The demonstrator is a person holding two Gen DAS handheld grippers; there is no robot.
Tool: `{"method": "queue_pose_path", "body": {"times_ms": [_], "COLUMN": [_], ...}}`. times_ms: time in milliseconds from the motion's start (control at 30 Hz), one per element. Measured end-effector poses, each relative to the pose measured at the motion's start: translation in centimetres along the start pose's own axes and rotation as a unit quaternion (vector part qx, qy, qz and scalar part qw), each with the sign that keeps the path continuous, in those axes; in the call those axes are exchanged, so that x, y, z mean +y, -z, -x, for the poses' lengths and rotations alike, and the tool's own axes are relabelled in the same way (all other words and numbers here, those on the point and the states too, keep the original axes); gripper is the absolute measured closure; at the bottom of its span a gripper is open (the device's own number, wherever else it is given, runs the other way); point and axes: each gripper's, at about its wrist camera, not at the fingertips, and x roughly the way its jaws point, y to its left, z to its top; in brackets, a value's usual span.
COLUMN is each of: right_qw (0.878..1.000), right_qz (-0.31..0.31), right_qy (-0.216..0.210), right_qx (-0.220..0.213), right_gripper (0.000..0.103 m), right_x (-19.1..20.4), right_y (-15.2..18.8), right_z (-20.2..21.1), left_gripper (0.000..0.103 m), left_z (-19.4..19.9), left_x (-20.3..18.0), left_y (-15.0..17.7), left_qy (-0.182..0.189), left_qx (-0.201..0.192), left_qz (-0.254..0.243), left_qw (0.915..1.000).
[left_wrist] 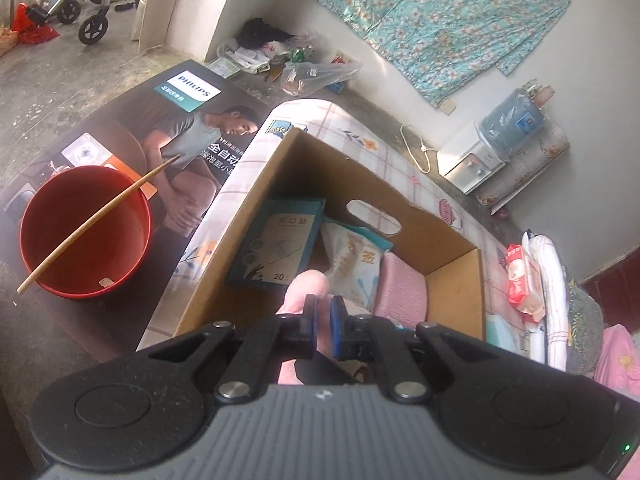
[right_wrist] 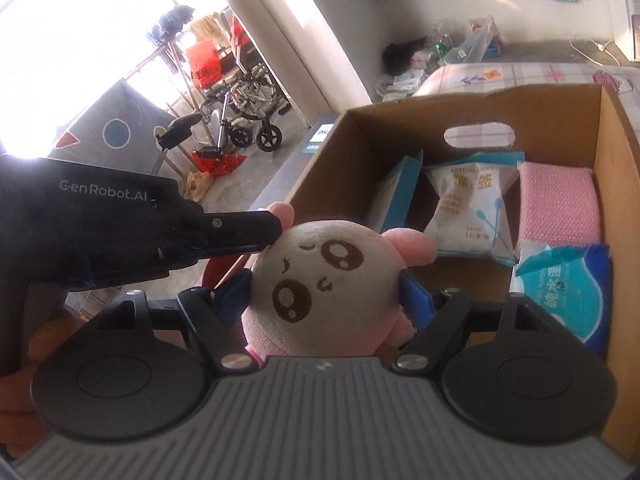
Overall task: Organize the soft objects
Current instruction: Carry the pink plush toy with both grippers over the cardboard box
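Both grippers clamped the round pink-and-cream plush toy (right_wrist: 320,276) — right gripper (right_wrist: 326,292) around its head, left gripper (right_wrist: 276,226) pinching an ear — so uneven release could snag it on the brown cardboard box (right_wrist: 616,128) rim.

Both grippers: ribbed grey housing, black linkage arms, silver pivot screws, blue pads. Left gripper (left_wrist: 323,328) has a green LED; its side reads "GenRobot.AI". Right gripper (right_wrist: 326,294) identical.
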Motion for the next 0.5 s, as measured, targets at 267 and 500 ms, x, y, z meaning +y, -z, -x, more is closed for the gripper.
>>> {"method": "queue_pose_path", "body": {"times_ms": [267, 500], "right_qw": [0.998, 0.996], "right_qz": [-0.041, -0.027], "right_qy": [0.028, 0.087], "right_qx": [0.032, 0.014], "right_gripper": [0.024, 0.022], "right_x": [-3.0, -4.4], "right_y": [0.1, -0.6], "right_z": [-4.0, -4.3], "left_gripper": [0.096, 0.096], "left_z": [-3.6, -5.7], "left_x": [0.4, -1.1], "left_y": [-0.2, -0.3], "left_qy": [-0.002, 0.005], "left_qx": [0.034, 0.054], "left_qz": [-0.008, -0.026], "left_qw": [0.9994, 0.9982]}}
